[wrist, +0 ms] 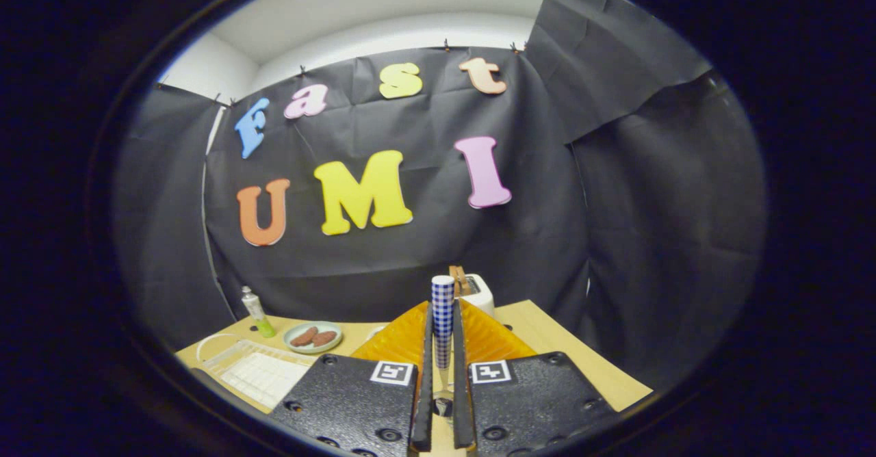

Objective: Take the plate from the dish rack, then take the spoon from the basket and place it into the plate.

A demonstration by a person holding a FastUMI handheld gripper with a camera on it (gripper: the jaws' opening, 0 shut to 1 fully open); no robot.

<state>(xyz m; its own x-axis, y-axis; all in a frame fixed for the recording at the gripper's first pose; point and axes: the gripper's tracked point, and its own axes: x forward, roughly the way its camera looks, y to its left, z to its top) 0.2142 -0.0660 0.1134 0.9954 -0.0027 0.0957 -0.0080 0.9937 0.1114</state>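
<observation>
Gripper [443, 347] nearly closed, pinching checkered spoon handle [443, 317] upright, above orange plate [410, 337] beside toaster [475, 291]. Could slip or tip if pinch loosens before lowering onto plate.

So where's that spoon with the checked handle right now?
In the gripper view the spoon stands upright between the two jaws of the gripper, which press on its checked handle. The white toaster sits on the wooden table just beyond it.
</observation>
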